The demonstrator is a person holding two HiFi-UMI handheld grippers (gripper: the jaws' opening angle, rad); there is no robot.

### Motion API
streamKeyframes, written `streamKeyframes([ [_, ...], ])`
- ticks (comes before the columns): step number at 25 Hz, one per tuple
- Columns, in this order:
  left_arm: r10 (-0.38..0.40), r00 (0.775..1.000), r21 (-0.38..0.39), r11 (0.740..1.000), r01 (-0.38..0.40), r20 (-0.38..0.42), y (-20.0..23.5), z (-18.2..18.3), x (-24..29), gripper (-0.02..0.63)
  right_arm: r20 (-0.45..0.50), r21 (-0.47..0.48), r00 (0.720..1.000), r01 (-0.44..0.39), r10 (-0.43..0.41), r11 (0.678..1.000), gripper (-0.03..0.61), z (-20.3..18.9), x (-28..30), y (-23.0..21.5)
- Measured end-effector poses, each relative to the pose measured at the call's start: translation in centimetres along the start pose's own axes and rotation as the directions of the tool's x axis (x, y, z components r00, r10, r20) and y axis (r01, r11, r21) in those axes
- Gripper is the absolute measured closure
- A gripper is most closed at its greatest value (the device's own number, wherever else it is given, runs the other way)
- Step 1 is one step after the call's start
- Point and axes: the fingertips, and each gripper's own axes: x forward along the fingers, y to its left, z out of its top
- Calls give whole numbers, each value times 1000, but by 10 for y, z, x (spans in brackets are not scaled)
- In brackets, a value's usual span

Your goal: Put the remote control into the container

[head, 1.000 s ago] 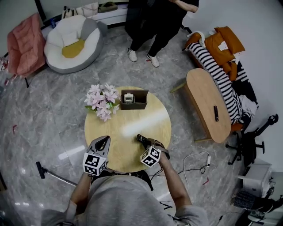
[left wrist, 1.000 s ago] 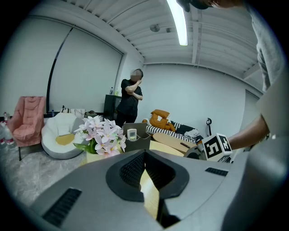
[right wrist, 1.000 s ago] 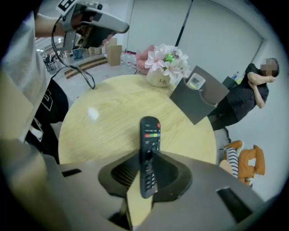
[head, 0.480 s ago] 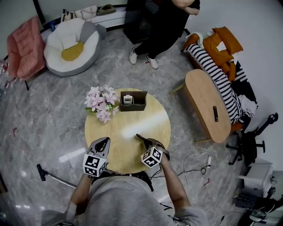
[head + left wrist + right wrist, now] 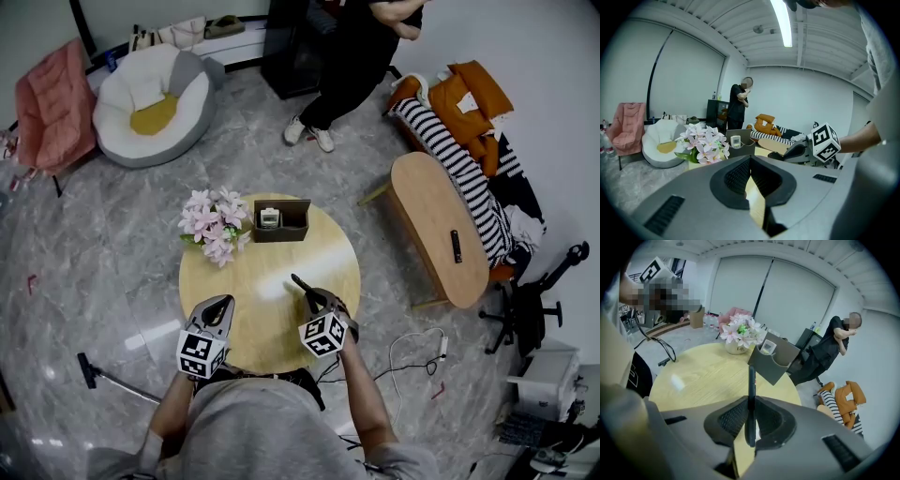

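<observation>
The right tongs (image 5: pixel 312 300), at about 5 o'clock on the round table (image 5: pixel 272 267), have just been closing and now pinch the black remote control (image 5: pixel 301 286), its free end pointing to 11 o'clock. The container (image 5: pixel 298 211) stands at 12 o'clock, beside the flowers (image 5: pixel 214 225). The left tongs (image 5: pixel 223 306), at 7 o'clock, are pressed together and empty.

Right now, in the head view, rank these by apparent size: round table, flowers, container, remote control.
Largest to smallest:
round table
flowers
container, only slightly smaller than the flowers
remote control
</observation>
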Motion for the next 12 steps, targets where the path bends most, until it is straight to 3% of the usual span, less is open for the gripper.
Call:
streamKeyframes([
  [6,4,1000,8,1000,-4,5,2,3,2,606,104,109,991,73,-85,991,528,31,-15,-23],
  [12,11,1000,14,1000,-11,16,5,8,3,607,226,168,957,143,-180,975,528,64,-35,-44],
])
